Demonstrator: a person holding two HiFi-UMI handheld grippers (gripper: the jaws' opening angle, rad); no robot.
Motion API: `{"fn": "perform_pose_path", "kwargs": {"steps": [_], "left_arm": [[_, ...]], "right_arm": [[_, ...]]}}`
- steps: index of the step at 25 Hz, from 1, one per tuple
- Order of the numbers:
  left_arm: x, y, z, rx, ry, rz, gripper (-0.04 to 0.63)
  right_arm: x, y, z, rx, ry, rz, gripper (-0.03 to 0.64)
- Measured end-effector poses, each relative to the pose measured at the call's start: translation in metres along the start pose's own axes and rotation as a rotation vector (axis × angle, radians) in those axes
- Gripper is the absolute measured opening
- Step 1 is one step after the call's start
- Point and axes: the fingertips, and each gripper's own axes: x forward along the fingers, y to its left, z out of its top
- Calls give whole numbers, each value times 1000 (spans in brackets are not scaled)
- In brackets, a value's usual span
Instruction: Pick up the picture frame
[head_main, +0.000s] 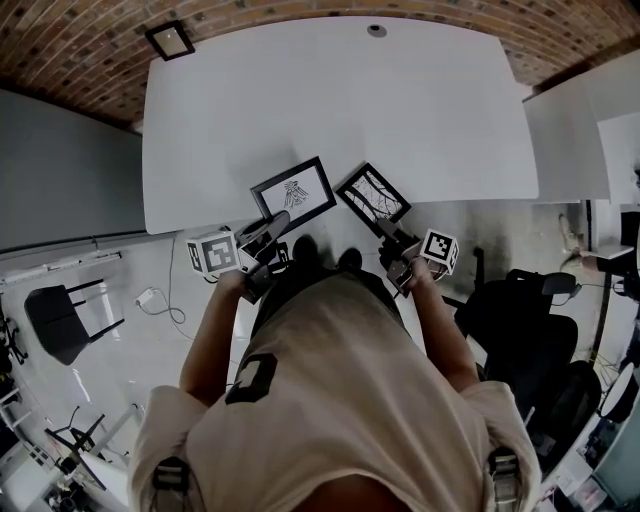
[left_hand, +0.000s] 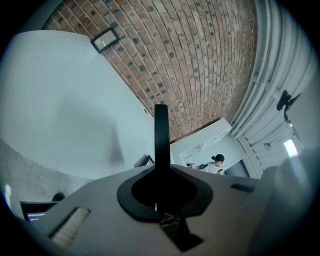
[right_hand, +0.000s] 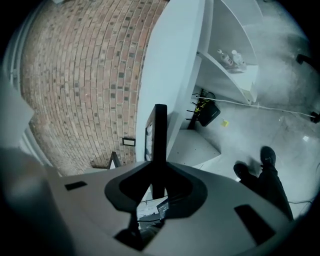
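Right frame (head_main: 373, 196) at table (head_main: 400, 100) near edge; its near corner nipped in right gripper (head_main: 388, 235), jaws narrow. Left gripper (head_main: 272, 228) closed, empty. Judged light, rigid, glazing fragile: grip border only.

This looks like an office or lab workroom. A large white table (head_main: 340, 110) stands against a bare brick wall (head_main: 300, 15), on a pale, smooth floor (head_main: 120, 270). To the table's right is a second white desk (head_main: 575, 130), with a black swivel chair (head_main: 530, 330) near it. Left of the table stands another black chair (head_main: 60, 320), and a white cable (head_main: 150, 298) trails over the floor. Beyond the table's end, white shelving (right_hand: 230, 55) holds bottles, and farther off a person (left_hand: 216, 165) sits at work.
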Motion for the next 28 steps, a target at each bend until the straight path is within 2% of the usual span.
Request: {"fn": "perform_pose_path", "kwargs": {"steps": [6,20,28], "left_arm": [[5,-6,-1,0,5,-2,21],[2,-15,8,4,-57,-2,21],[3,-22,-2,-8,-71,16,21]], "right_arm": [[-8,20,4,16,-45,95,64],[-20,94,31,-89,-117,242,63],[-29,104,35,-35,-144,309,63]]}}
